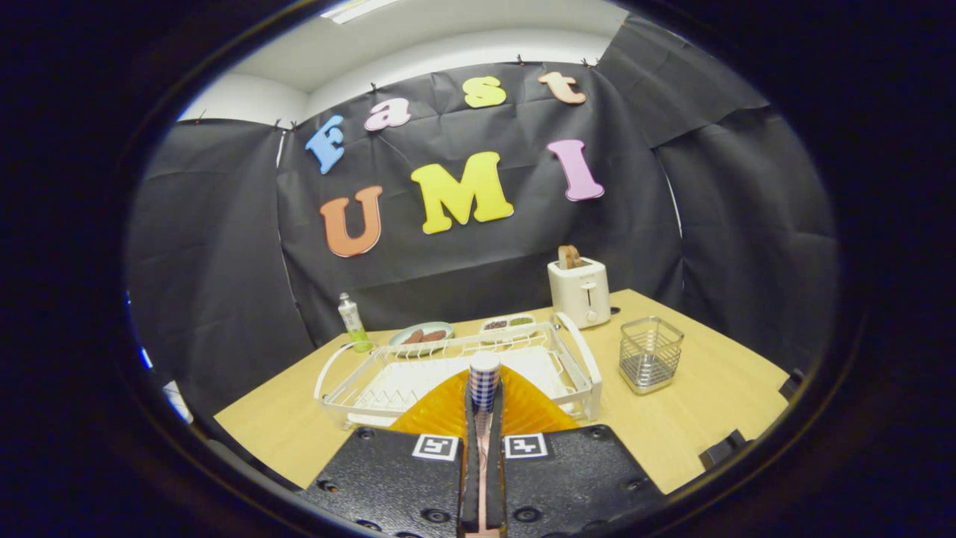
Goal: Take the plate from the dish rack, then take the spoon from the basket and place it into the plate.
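My gripper (484,407) is shut on a spoon (484,377), whose blue-and-white checked end sticks up past the fingertips. Directly beneath and just ahead of the fingers lies the ribbed orange plate (530,409), which covers part of the front of the white dish rack (448,357). The rack stands on the wooden table beyond the plate, with nothing standing in it. To the right of the rack stands the wire mesh basket (650,364), upright with nothing in it.
Behind the rack are a small green bottle (352,321), a plate of brown food (422,334), a divided dish (508,323) and a white toaster (579,291) holding bread. Bare wooden table (717,403) lies right of the basket and left of the rack.
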A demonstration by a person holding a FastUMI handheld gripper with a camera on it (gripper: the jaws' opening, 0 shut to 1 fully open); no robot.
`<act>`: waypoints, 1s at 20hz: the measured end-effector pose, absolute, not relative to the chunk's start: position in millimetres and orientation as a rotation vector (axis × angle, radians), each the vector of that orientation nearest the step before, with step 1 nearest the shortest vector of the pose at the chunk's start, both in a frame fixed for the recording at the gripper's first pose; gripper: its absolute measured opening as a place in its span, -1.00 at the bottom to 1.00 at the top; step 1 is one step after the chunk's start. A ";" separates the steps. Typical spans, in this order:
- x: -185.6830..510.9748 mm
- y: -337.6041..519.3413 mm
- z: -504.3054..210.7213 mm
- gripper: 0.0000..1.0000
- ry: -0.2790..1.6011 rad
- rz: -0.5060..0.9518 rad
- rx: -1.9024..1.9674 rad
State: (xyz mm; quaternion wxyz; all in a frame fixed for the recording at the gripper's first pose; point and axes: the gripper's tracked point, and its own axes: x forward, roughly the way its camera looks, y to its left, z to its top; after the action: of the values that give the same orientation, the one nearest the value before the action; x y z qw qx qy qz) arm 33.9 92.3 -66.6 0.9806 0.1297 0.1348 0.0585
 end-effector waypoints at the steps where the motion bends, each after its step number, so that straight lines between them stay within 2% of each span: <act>1: 33.9 96.1 -71.3 -0.82 0.281 0.123 0.268; 10: 35.5 98.6 -99.0 -0.73 0.359 0.142 0.309; 14: 38.5 88.7 -91.1 -0.55 0.352 0.139 0.296; 17: 41.9 75.8 -80.5 0.09 0.321 0.116 0.272; 20: 44.4 66.0 -70.0 0.36 0.293 0.099 0.249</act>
State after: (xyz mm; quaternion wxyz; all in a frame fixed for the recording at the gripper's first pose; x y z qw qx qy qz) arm 44.4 66.0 -70.0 0.9804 0.1236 0.1454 0.0494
